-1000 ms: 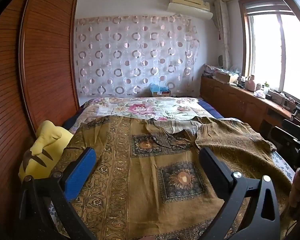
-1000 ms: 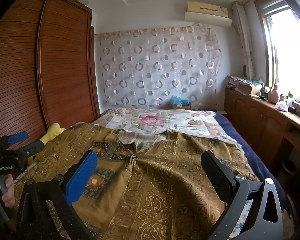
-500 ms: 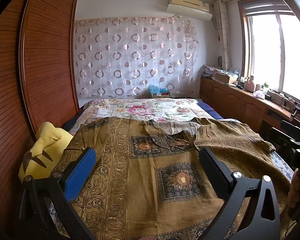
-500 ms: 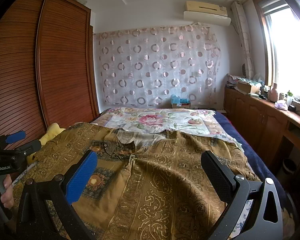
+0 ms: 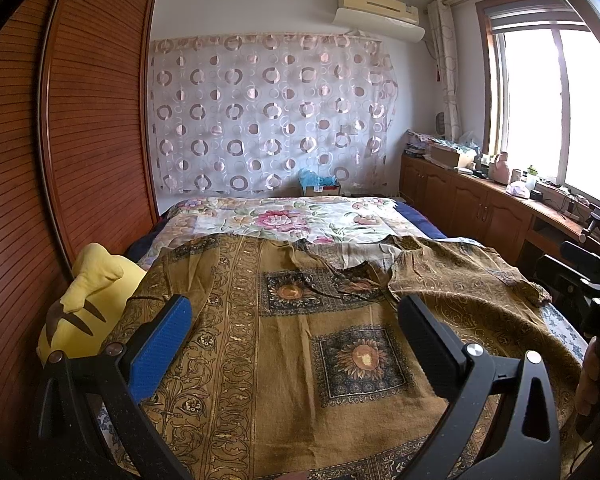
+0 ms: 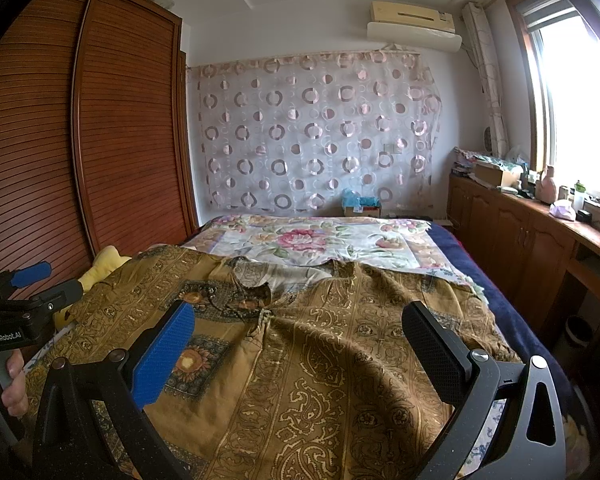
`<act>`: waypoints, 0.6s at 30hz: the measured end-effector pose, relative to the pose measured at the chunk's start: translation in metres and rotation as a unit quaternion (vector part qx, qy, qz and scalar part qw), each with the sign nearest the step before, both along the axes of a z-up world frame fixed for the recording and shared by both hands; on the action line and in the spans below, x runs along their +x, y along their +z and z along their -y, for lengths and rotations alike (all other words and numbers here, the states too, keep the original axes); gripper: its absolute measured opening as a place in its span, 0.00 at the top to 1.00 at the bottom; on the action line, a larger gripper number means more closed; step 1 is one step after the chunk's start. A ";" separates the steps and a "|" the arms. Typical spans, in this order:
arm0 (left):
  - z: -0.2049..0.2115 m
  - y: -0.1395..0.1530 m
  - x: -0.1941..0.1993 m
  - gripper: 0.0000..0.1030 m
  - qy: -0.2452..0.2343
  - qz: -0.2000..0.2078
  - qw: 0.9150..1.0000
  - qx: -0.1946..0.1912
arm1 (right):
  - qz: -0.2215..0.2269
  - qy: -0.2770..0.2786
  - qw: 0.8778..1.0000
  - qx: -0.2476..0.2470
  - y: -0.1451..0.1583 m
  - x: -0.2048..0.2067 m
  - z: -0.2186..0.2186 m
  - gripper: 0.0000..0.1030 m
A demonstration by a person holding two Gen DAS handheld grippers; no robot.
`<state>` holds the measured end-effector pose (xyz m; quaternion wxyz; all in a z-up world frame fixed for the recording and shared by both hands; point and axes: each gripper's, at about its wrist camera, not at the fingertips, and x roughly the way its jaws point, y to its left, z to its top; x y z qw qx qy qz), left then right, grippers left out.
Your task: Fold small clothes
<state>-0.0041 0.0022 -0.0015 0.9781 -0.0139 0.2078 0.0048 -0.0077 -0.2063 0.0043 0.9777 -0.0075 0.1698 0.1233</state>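
Holding both grippers above the near end of the bed, I am seeing the left gripper with jaws wide apart, gripping nothing. The right gripper is likewise hanging with jaws spread, nothing between them. Beneath both, the brown patterned garment is lying spread across the bed, neckline facing away; its right side is rumpling into folds in the right wrist view. A yellow plush toy is sitting just beside the garment's left edge, against the wooden wardrobe. Beyond, the floral bedsheet is showing, then the circle-print curtain.
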 end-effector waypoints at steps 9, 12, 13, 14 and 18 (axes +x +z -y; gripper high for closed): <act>0.000 0.000 0.000 0.00 0.000 0.001 1.000 0.000 | 0.000 0.000 1.000 0.000 0.000 0.000 0.000 0.00; 0.001 0.000 0.000 0.00 0.000 0.001 1.000 0.000 | 0.000 0.000 1.000 0.000 0.000 0.000 -0.001 0.00; 0.000 0.000 0.000 0.00 0.000 0.001 1.000 0.000 | 0.001 0.000 1.000 0.000 0.000 0.000 -0.001 0.00; 0.001 0.000 0.000 0.00 0.000 0.001 1.000 0.000 | 0.000 0.000 1.000 0.000 0.000 0.000 0.000 0.00; 0.001 0.000 0.000 0.00 0.001 0.001 1.000 0.001 | 0.000 0.000 1.000 0.001 0.000 0.000 -0.001 0.00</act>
